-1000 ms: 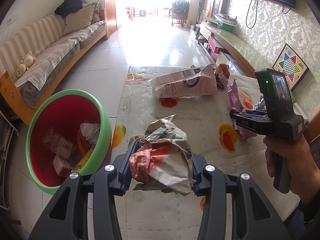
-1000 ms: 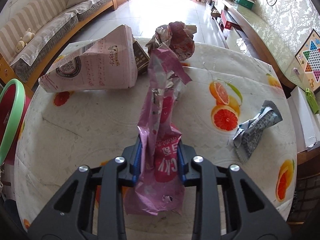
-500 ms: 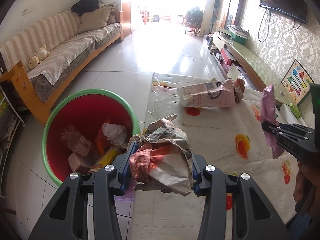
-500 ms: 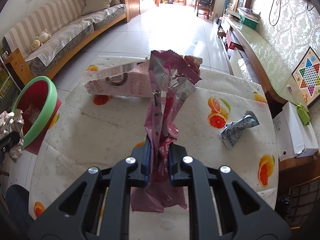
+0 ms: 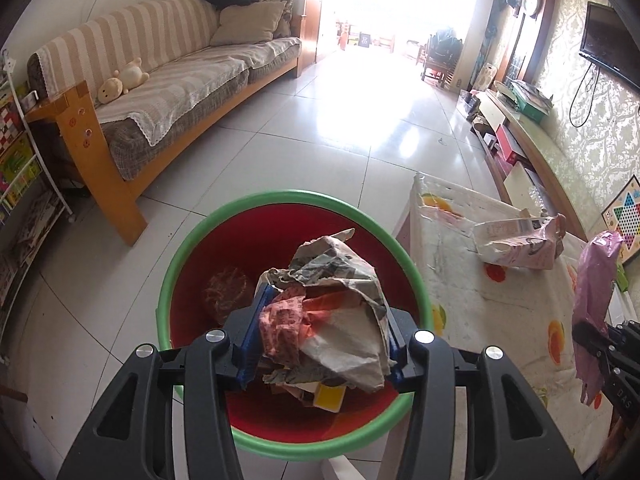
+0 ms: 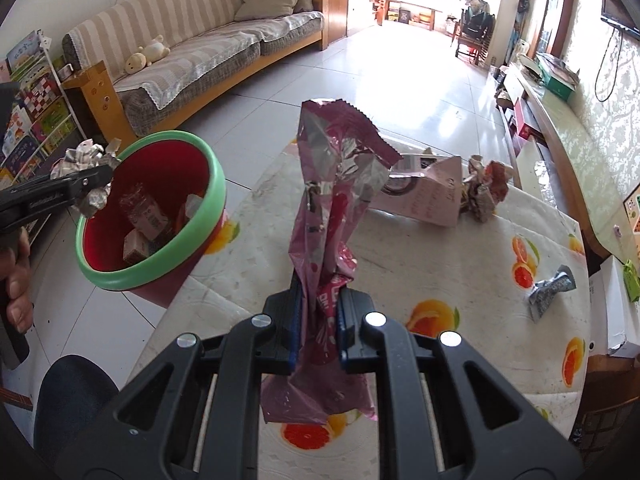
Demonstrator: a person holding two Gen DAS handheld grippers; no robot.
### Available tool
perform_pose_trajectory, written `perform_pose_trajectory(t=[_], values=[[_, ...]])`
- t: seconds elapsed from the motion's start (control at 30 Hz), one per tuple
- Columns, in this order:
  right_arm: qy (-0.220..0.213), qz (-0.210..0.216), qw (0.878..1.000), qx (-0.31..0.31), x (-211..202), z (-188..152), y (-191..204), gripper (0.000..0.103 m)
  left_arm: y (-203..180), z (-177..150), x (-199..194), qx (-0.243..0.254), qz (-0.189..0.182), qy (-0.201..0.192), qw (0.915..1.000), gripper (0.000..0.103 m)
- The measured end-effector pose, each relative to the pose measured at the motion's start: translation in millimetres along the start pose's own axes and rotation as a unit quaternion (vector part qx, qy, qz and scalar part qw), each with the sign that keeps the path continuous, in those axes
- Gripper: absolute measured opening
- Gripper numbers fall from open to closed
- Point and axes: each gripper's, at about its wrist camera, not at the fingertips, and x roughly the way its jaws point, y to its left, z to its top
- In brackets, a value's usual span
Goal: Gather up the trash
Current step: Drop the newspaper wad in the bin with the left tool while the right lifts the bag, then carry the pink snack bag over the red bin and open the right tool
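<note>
My left gripper (image 5: 322, 340) is shut on a crumpled paper ball (image 5: 332, 320) and holds it right above the red bin with a green rim (image 5: 240, 216); it also shows in the right wrist view (image 6: 90, 184) over the bin's near rim (image 6: 160, 256). My right gripper (image 6: 318, 328) is shut on a long pink foil snack bag (image 6: 336, 200), held upright above the table (image 6: 440, 248). The bin holds several pieces of trash. A pink carton (image 6: 424, 196), a crumpled wrapper (image 6: 486, 188) and a grey wrapper (image 6: 550, 290) lie on the table.
The bin stands on the tiled floor (image 5: 320, 128) at the table's left edge. A striped sofa (image 5: 168, 68) runs along the left wall. A bookshelf (image 6: 32, 112) stands at far left. A white box (image 6: 614, 308) sits beside the table's right edge.
My left gripper has swung left with the paper ball, from over the table to above the bin. My right gripper has lifted the pink bag and turned left toward the bin.
</note>
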Motion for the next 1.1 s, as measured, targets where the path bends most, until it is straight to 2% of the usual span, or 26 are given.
perform_pose_trajectory(t=[0.37,0.43,0.47,0.5,0.6,0.7,0.83,1.1], values=[[-0.003,0.023,0.999,-0.03,12.0,26.9,52.2,0.014,17.9,-14.2,7.6,-0.005,-0.003,0.009,0.9999,0.052],[-0.003,0.031,0.999,-0.034,15.8,31.5,62.1,0.014,20.3,-15.6,6.1,-0.002,-0.005,0.007,1.0,0.059],[-0.002,0.033,0.999,-0.036,18.1,34.0,66.8,0.014,20.9,-15.4,5.2,-0.002,-0.007,0.007,0.9999,0.07],[-0.003,0.034,0.999,-0.039,20.3,36.8,72.2,0.014,22.4,-15.3,2.7,0.0,-0.011,0.003,0.9999,0.075],[-0.003,0.04,0.998,-0.043,26.4,44.7,85.4,0.014,29.6,-15.1,-5.5,0.002,-0.01,-0.011,0.9999,0.086],[-0.004,0.05,0.998,-0.046,31.7,52.8,97.8,0.014,39.6,-13.6,-14.7,0.006,0.004,-0.023,0.9997,0.092],[-0.003,0.078,0.996,-0.053,39.8,63.9,116.5,0.014,57.9,-13.2,-27.1,-0.006,0.011,-0.033,0.9994,0.093],[0.006,0.108,0.991,-0.077,68.2,82.4,168.3,0.014,95.8,-18.3,-43.2,-0.03,0.029,-0.042,0.9983,0.093]])
